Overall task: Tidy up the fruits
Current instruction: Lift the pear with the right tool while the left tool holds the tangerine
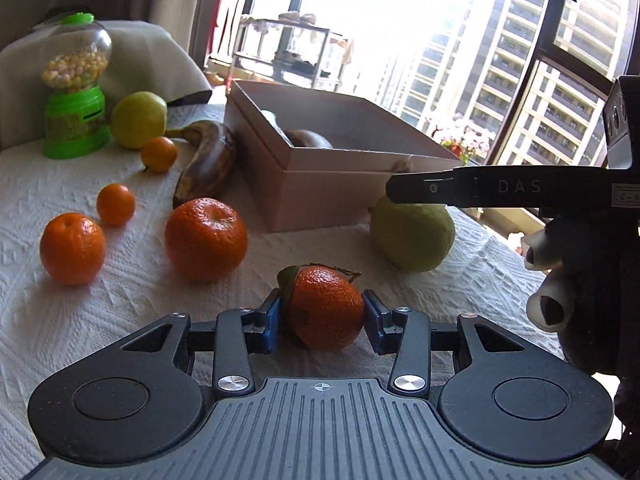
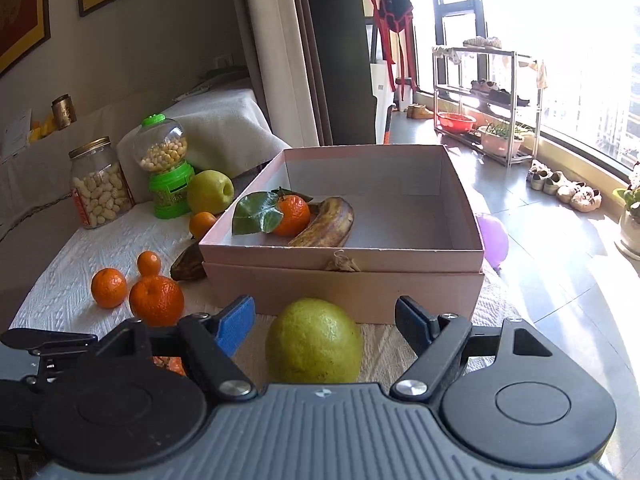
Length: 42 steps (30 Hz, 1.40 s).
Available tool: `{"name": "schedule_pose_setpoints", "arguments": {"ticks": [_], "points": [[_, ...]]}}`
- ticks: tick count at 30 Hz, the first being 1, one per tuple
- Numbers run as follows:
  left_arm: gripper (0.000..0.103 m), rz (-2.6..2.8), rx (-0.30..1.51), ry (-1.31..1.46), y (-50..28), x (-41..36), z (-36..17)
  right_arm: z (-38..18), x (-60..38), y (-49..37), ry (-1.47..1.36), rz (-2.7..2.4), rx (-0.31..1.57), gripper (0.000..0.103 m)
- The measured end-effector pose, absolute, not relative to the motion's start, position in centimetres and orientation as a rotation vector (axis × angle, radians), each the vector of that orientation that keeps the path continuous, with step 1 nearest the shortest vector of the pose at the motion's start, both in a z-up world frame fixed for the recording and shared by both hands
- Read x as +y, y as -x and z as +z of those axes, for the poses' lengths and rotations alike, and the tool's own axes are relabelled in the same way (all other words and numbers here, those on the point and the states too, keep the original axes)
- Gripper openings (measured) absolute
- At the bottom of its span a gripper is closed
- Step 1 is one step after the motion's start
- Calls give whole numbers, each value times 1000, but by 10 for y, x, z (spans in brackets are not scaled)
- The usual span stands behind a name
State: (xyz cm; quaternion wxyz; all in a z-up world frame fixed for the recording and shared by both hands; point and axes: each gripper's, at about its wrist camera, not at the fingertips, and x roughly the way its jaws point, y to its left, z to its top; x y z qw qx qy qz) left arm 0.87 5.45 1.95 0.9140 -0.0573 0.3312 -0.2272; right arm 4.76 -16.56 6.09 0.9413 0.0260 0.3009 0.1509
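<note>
Your left gripper point(image 1: 323, 316) fingers clasp the leafy tangerine point(image 1: 322, 306) across its middle: soft, squeeze lightly. Right gripper point(image 2: 325, 322) fingers are released around the firm, heavier pear point(image 2: 314, 340).

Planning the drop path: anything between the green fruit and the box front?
Right wrist view: only bare cloth between the green fruit and the box front wall.

window point(image 2: 580, 60): bright | floor point(image 2: 540, 272): sunlit tile | curtain point(image 2: 320, 52): dark

Left gripper point(image 1: 323, 316) apparently pinches leafy tangerine point(image 1: 322, 306).
</note>
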Motion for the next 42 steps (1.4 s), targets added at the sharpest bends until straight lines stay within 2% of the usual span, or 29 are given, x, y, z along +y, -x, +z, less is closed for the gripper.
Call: {"name": "schedule_pose_setpoints", "arguments": {"ticks": [1,2,7,20,27,31,35,42], "points": [[46,-469,676,125,-7,57,19,59,-163,-53,-38,299,625,71],[46,-470,670,130,-6,59,18,57,-160,-58,-21,289,642,60],[46,-472,659,126,-3,59,18,58,-158,-56,-9,334,673,48],[46,-468,665,136,-4,58,19,66,-179,12,-26,339,630,48],[46,-478,656,132,-13,52,21,60,-188,24,-1,317,638,52],[46,-479,663,162,-16,57,17,66,-181,25,64,312,629,53],[46,-481,654,146,-14,55,17,73,-175,14,69,323,592,61],[46,-494,649,137,-12,53,17,60,-154,-48,3,353,661,61]]}}
